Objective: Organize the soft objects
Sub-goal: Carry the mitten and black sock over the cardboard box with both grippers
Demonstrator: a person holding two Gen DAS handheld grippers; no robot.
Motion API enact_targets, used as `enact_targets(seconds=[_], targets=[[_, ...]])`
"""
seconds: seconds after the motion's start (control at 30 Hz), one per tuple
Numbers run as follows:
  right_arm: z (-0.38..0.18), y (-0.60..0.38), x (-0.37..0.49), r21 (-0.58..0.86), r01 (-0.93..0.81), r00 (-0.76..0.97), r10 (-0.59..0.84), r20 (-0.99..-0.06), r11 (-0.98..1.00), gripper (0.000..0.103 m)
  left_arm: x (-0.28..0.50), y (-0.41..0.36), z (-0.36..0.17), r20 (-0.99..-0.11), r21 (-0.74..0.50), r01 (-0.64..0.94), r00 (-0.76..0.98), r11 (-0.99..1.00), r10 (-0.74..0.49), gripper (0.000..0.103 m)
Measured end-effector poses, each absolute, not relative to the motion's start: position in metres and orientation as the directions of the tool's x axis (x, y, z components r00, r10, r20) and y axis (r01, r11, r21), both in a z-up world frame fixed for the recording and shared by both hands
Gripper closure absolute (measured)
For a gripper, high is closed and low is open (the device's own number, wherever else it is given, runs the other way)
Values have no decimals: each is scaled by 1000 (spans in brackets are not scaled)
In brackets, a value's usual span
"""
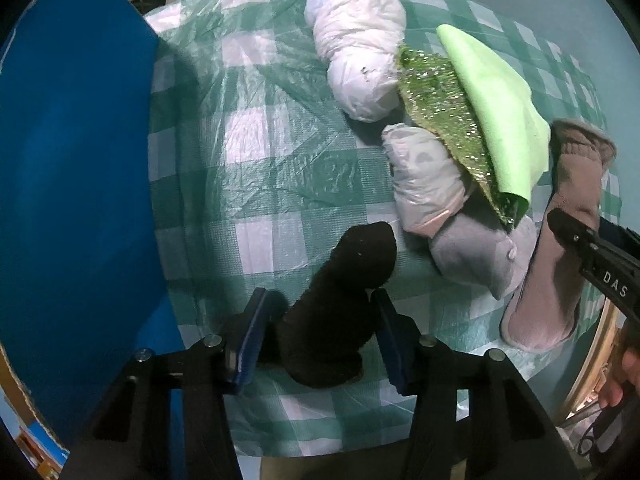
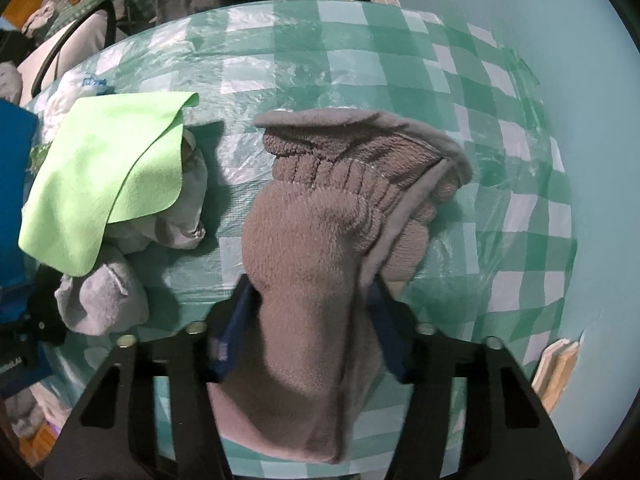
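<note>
Through the left wrist camera we look straight down on a bench (image 1: 280, 128) covered with a green-and-white check cloth under clear plastic. Our left gripper (image 1: 320, 332) straddles a dark sock (image 1: 340, 300) lying on the cloth; the right pad touches the fabric, but a sliver of gap shows on the left, so we read the jaws as around it and not yet clamped. Beyond it the pile sits unsorted: two white bundles (image 1: 356, 40) wrapped in plastic, a glittery green cloth (image 1: 440, 96) with a light green cloth (image 1: 500, 104) draped over it, and a grey sock (image 1: 472, 252). A blue bin wall (image 1: 76, 168) rises at the left edge, its inside hidden from us.

Through the right wrist camera our right gripper (image 2: 312, 312) has both blue pads pressed into a brown fleece sock (image 2: 320, 240), which is pinched in at the waist where they bite. It lies near the middle of the bench, its ribbed cuff pointing away. The light green cloth and grey sock rest just to the left, with the blue bin at the far left.

We judge the job barely begun: nothing shows as sorted, two socks are being taken, and the rest waits.
</note>
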State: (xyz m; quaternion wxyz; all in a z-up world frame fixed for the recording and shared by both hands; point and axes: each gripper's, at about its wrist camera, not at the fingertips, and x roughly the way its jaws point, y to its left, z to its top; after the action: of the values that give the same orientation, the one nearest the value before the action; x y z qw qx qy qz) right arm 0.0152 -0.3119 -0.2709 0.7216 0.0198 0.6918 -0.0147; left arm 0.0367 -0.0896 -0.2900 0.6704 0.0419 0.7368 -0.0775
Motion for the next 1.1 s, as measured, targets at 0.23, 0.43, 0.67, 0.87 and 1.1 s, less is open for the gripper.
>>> enact_targets(seconds=[0.23,0.43,0.67,0.87,1.1], targets=[[-261,-323,11,57,57,64,53,-997,997,77,28,-86,-285,-997,-45,191,-68,981,-33,58],[-242,-334,8,102,42,105,97,-990,994,78,29,-89,-261,-999,-43,200,-32,979,-38,58],[-211,-340,1,131,-11,142,132,-981,991,78,29,-91,-232,-999,-35,226,21,974,-41,58],[-178,-340,2,137,-55,171,144,-975,989,78,11,-104,-214,-997,-26,248,62,968,-43,58],[-155,-316,4,152,-100,201,170,-965,983,78,20,-95,-182,-994,-48,235,83,971,-69,58]])
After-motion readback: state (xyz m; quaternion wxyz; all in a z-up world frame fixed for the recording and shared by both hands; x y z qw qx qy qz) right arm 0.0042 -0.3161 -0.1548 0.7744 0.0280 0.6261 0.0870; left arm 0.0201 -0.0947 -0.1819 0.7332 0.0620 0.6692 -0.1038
